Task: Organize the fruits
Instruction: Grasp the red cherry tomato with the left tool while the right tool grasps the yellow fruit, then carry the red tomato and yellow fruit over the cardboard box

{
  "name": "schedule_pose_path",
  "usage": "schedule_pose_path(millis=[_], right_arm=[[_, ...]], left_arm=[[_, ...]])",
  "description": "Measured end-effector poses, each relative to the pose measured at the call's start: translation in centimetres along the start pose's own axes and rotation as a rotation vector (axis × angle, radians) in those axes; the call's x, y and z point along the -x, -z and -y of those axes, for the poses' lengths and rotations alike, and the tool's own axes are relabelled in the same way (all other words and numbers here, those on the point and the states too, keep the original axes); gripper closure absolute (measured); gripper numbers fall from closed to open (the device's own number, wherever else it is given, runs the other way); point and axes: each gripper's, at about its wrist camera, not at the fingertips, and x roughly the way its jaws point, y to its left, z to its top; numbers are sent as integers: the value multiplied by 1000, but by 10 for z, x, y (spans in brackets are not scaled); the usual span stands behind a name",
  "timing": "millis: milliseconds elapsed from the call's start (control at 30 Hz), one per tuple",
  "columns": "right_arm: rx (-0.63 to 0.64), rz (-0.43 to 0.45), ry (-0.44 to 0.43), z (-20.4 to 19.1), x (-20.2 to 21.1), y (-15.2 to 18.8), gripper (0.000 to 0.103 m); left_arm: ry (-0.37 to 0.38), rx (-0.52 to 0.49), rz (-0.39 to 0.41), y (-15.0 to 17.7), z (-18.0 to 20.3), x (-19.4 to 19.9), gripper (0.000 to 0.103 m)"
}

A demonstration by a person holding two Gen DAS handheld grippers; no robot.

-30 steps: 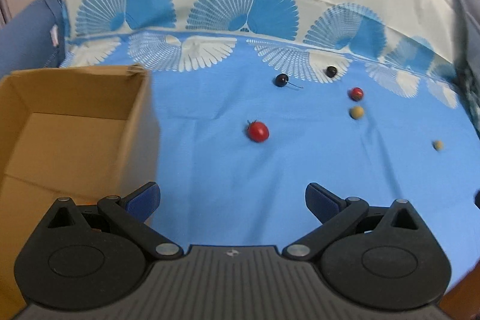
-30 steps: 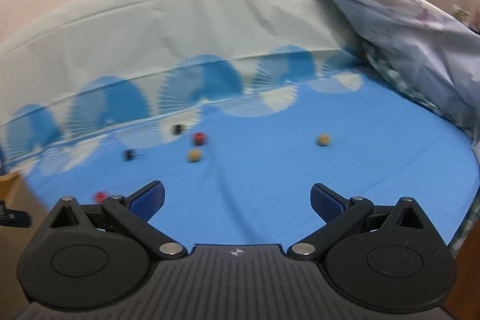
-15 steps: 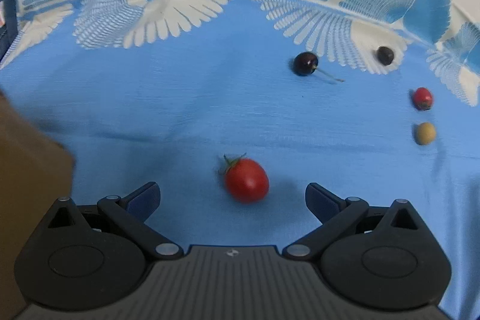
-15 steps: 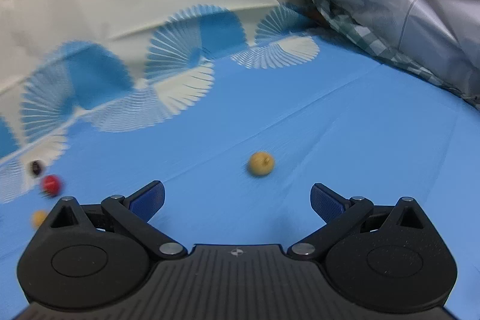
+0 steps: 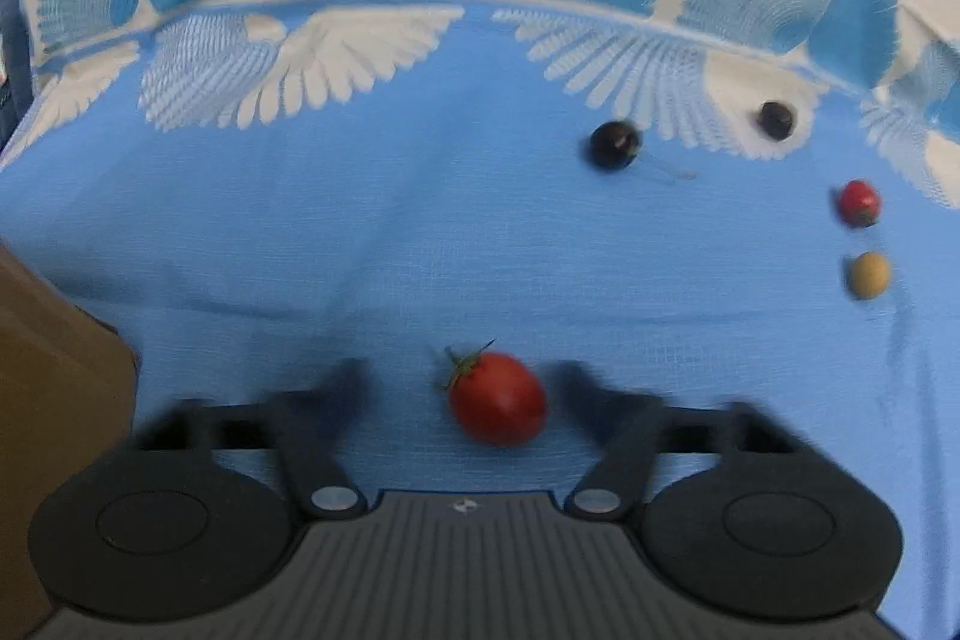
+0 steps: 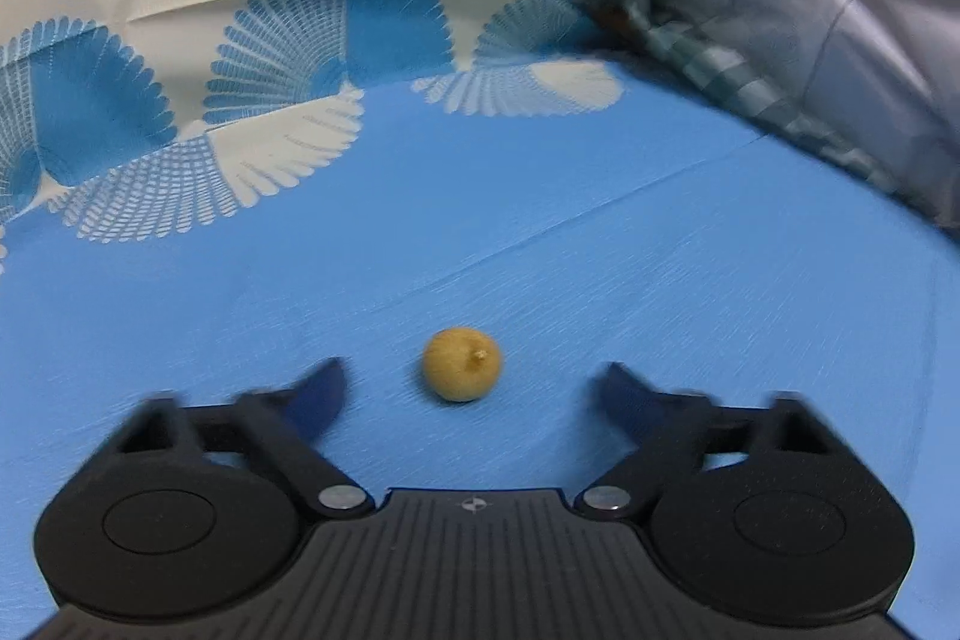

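A red cherry tomato (image 5: 497,398) with a green stem lies on the blue cloth between the blurred fingers of my left gripper (image 5: 465,391). The jaws are closing around it, with gaps still showing on both sides. In the right wrist view a small tan round fruit (image 6: 462,364) sits on the cloth between the fingers of my right gripper (image 6: 471,391). Those jaws are closing too, and neither pad touches the fruit.
Beyond the tomato lie a dark cherry (image 5: 614,144), a second dark fruit (image 5: 775,119), a small red fruit (image 5: 859,202) and a tan fruit (image 5: 868,274). A cardboard box (image 5: 54,376) stands at the left. A rumpled quilt (image 6: 810,10) rises at the right.
Both grippers have dropped toward the cloth and come close to their fruits. Their fingers, wide apart before, are now blurred and nearer together around the tomato and the tan fruit.
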Motion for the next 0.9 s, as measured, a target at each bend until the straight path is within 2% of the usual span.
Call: schedule_pose_path(millis=[33, 67, 233, 433, 667, 900], right_arm=[[5, 2, -5, 1, 1, 0, 68], [13, 0, 1, 1, 3, -1, 76], [40, 6, -13, 4, 26, -3, 75], [81, 39, -134, -5, 90, -7, 75], [76, 39, -340, -35, 201, -5, 75], [103, 57, -543, -70, 333, 9, 75]], left_arm=[[18, -8, -4, -1, 1, 3, 68], [35, -5, -5, -1, 1, 7, 68], [95, -24, 52, 1, 3, 34, 68], [170, -32, 109, 9, 2, 94, 68], [192, -64, 152, 28, -17, 187, 68], [145, -74, 137, 71, -74, 272, 68]])
